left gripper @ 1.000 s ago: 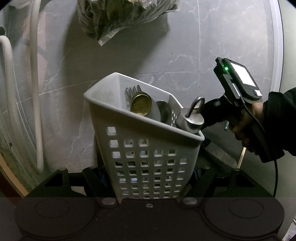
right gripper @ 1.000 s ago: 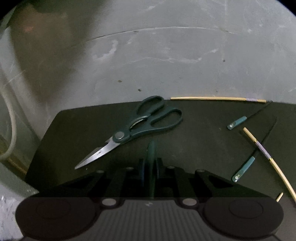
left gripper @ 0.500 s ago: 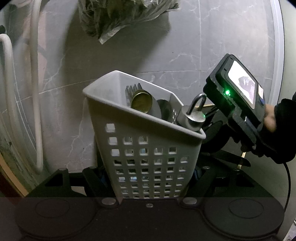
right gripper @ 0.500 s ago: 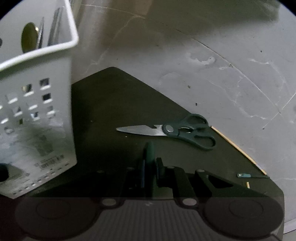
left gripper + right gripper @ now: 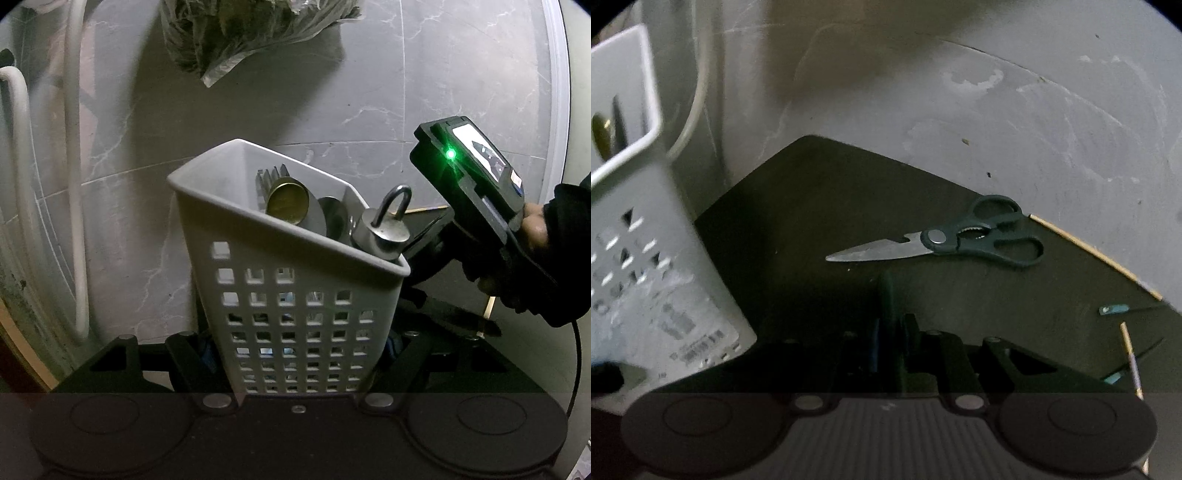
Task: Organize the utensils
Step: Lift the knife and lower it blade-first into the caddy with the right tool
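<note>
Between the left gripper (image 5: 299, 354) fingers the white basket (image 5: 291, 295) is clamped and tilted; its lower part hides the pads. Inside it a fork, round utensil ends and a padlock-like piece (image 5: 384, 229) show only their tops. Right gripper (image 5: 886, 325) is clenched on a thin dark-green thing (hard to identify). Against a second ago, the basket has entered its view at left. Scissors (image 5: 945, 242) lie free on the dark mat (image 5: 812, 206), chopsticks (image 5: 1093, 254) at its edge
</note>
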Demonstrator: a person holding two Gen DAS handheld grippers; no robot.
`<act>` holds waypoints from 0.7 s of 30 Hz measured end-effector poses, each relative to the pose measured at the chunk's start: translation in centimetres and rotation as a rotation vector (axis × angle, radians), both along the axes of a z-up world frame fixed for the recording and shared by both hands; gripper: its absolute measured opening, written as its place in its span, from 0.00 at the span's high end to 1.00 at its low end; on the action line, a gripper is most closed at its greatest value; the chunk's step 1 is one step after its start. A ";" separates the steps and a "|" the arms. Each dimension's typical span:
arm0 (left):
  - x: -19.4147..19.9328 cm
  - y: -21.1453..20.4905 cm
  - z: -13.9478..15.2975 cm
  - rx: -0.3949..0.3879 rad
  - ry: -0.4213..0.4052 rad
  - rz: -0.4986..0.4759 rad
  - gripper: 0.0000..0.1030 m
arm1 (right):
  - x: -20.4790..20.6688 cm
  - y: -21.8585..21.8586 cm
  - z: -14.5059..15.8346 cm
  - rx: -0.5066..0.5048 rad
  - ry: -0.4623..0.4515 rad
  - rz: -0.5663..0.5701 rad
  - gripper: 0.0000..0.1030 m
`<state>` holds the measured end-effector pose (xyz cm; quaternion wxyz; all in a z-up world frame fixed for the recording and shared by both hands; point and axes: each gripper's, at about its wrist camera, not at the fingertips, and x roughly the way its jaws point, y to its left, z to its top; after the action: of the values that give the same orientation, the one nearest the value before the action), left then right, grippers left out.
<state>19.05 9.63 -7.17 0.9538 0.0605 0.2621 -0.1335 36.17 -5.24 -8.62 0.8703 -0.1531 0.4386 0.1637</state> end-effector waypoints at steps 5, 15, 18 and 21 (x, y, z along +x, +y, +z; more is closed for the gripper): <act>-0.1 0.0 0.0 0.004 -0.001 -0.003 0.25 | 0.4 -2.3 1.0 0.123 -0.030 -0.079 0.88; 0.3 -0.3 -0.3 0.021 0.004 -0.015 0.25 | -3.6 -6.8 9.9 0.382 -0.374 -0.204 0.88; 0.5 -0.3 -0.3 0.021 0.005 -0.018 0.25 | -5.0 -7.1 12.7 0.458 -0.478 -0.210 0.88; 0.6 -0.3 -0.3 0.022 0.003 -0.022 0.25 | -6.3 -7.0 15.3 0.529 -0.553 -0.199 0.88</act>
<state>19.69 9.38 -7.48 0.9512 0.0734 0.2643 -0.1413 29.83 -12.22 6.65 0.9766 0.0815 0.1428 0.1385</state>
